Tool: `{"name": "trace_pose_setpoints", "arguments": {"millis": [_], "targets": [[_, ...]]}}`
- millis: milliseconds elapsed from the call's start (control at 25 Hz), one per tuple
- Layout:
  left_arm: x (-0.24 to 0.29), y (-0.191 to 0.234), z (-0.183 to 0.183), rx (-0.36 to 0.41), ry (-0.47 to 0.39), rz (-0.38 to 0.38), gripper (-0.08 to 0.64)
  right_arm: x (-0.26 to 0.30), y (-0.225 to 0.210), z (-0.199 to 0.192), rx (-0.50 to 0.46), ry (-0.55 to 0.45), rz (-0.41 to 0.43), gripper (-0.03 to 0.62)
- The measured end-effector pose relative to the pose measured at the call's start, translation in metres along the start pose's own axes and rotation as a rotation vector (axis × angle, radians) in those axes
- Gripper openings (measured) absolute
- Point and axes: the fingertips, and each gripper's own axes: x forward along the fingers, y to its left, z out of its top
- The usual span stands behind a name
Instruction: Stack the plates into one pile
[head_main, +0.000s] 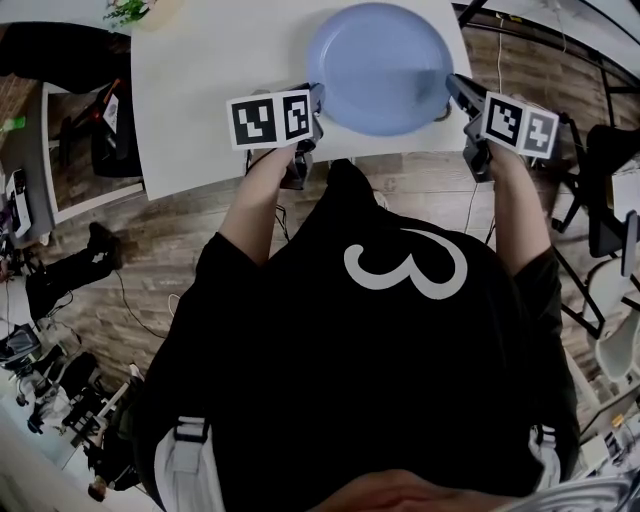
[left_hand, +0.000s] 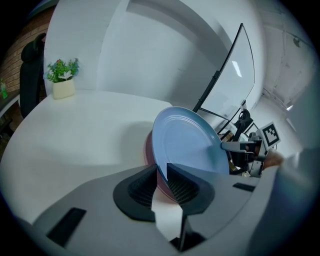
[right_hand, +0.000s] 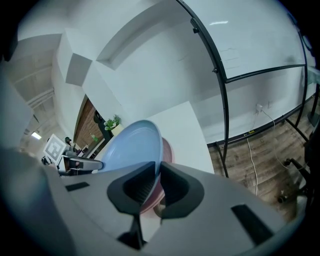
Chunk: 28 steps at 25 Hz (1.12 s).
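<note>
1. Looking down in the head view: finding the blue plate (head_main: 380, 65) pinched at opposite points of its rim, by the left claw (head_main: 316, 100) on one side and the right claw (head_main: 455, 92) on the other, above the white counter (head_main: 210, 90). Seeing no second plate from here.
2. Looking along the left claw (left_hand: 161, 175) in the left gripper view: closed narrow on the thin rim of the blue plate (left_hand: 187, 142), with the dish spreading out ahead of the claw and tilted. Spotting a pink plate (left_hand: 149, 150) just beyond and beneath, lying on the counter. Catching the right claw (left_hand: 230, 146) straight across at the far rim. Cannot tell whether blue touches pink.
3. Looking along the right claw (right_hand: 157, 182) in the right gripper view: likewise clamped on the rim of the blue plate (right_hand: 132, 150), with the pink plate (right_hand: 166, 150) showing past the claw's outer side, below the blue one, and the left claw (right_hand: 95, 164) opposite.
4. Judging the handling: stiff, smooth and probably slick at so thin an edge; light enough for two rim pinches, yet likely to chip or clatter on dropping. Best gripped at opposite rim points as here, levelled, centred over the pink plate, and released only after seating it.
</note>
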Motion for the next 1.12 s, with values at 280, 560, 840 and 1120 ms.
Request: {"name": "trace_pose_setpoints", "arguments": {"millis": [280, 560, 840, 1120], "targets": [[0.010, 0.003, -0.003, -0.005, 0.018, -0.001, 0.064, 0.007, -0.006, -0.005, 0.017, 0.016, -0.005, 0.048], [0.015, 0.004, -0.006, 0.003, 0.024, 0.011, 0.066, 0.008, -0.008, -0.008, 0.021, 0.023, -0.011, 0.048], [0.017, 0.003, -0.007, 0.019, 0.018, 0.007, 0.066, 0.010, -0.010, -0.015, 0.016, 0.033, -0.033, 0.049], [0.018, 0.004, -0.008, 0.024, 0.006, -0.010, 0.069, 0.011, -0.008, -0.017, 0.004, 0.029, -0.044, 0.052]]}}
